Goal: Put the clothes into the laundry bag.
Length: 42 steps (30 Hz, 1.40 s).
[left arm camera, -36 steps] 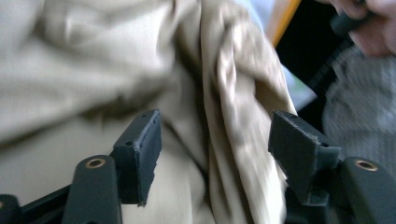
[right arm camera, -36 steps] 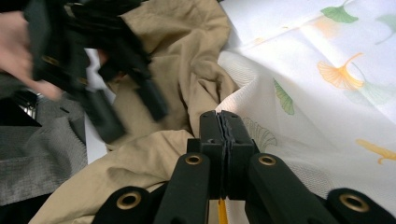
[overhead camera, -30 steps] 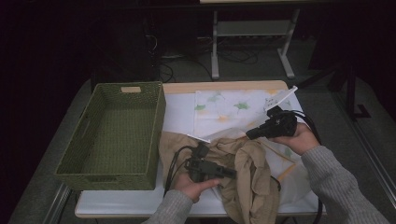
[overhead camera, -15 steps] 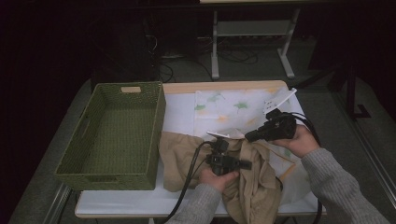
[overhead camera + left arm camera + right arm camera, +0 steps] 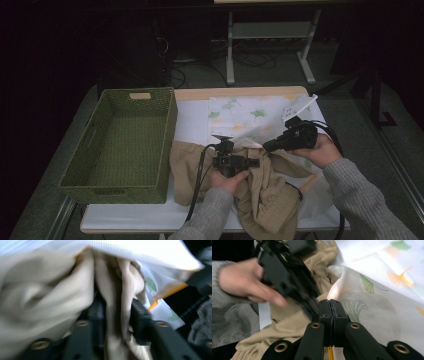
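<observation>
1. Left gripper [image 5: 254, 162]: lying level over the front middle of the table, jaws pointing toward the right hand. Its jaws have just been opening from a near-closed pinch and are now standing partly apart, with a fold of the beige garment [image 5: 117, 315] hanging between them; whether the pads are pressing on it cannot be told.
2. Right gripper [image 5: 266, 147]: jaws are standing fully closed, tips meeting where the white leaf-print cloth [image 5: 372, 307] borders the beige garment [image 5: 287, 322]; what, if anything, is pinched between them cannot be told.
3. Beige garment [image 5: 270, 195]: lying crumpled at the front of the table, to the right of the basket, its lower part hanging over the front edge.
4. White leaf-print cloth [image 5: 240, 115]: lying spread over the far right part of the table [image 5: 130, 220], partly under the garment.
5. Green woven basket [image 5: 165, 145]: sitting on the table's left side, nothing lying inside.
</observation>
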Motion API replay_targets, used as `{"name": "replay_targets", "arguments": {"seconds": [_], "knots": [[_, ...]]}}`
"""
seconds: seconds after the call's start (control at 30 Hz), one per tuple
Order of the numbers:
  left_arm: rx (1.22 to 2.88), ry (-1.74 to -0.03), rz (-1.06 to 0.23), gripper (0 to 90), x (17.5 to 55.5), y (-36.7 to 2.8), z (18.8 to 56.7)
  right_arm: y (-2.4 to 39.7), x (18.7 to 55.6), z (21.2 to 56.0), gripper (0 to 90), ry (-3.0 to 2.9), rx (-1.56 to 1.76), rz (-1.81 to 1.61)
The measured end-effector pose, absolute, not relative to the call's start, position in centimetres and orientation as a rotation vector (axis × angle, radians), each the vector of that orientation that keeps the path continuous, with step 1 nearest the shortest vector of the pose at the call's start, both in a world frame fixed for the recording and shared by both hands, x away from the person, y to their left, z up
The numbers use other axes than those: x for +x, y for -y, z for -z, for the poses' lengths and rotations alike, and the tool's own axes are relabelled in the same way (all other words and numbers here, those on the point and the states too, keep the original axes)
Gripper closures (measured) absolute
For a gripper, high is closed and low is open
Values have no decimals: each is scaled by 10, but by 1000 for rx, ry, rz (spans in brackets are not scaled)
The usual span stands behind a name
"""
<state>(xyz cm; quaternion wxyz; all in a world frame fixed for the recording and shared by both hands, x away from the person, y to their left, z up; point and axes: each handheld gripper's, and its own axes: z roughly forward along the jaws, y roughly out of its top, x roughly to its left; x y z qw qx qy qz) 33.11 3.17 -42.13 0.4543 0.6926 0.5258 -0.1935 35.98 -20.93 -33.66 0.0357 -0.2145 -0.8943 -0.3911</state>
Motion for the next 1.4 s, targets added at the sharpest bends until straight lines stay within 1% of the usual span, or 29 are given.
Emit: {"name": "replay_targets", "arguments": {"seconds": [0.07, 0.13, 0.3, 0.33, 0.4, 0.5, 0.6, 0.7, 0.8, 1.0, 1.1, 1.2, 1.27, 1.33, 1.4], "knots": [[1742, -1279, 452, 504, 325, -41, 414, 212, 362, 342, 882, 2738, -683, 1193], [1761, -1262, 434, 439, 316, -52, 406, 214, 363, 342, 882, 2735, -695, 1198], [1836, -1244, 453, 367, 297, -72, 400, 214, 364, 342, 882, 2734, -706, 1205], [1854, -1250, 472, 338, 295, -73, 402, 214, 364, 342, 881, 2734, -709, 1202], [1898, -1246, 521, 314, 290, -71, 408, 212, 364, 343, 881, 2737, -709, 1199], [1954, -1226, 505, 317, 281, -72, 412, 210, 363, 343, 881, 2745, -705, 1185], [1919, -1233, 491, 345, 275, -85, 411, 213, 363, 344, 881, 2741, -707, 1187], [1886, -1260, 482, 357, 279, -99, 408, 213, 364, 345, 881, 2742, -706, 1186], [1854, -1284, 443, 358, 284, -108, 404, 210, 364, 347, 881, 2742, -701, 1185], [1882, -1347, 300, 354, 291, -118, 403, 209, 364, 350, 881, 2749, -693, 1171], [1876, -1398, 279, 343, 295, -123, 409, 210, 364, 350, 880, 2748, -694, 1170], [1946, -1420, 286, 351, 297, -116, 420, 210, 364, 350, 881, 2747, -694, 1175], [2037, -1413, 252, 386, 297, -107, 427, 209, 364, 350, 880, 2747, -691, 1181], [2103, -1389, 170, 441, 295, -99, 431, 209, 363, 350, 880, 2745, -693, 1181], [2158, -1363, 94, 552, 293, -94, 431, 208, 363, 349, 880, 2746, -690, 1185]]}}
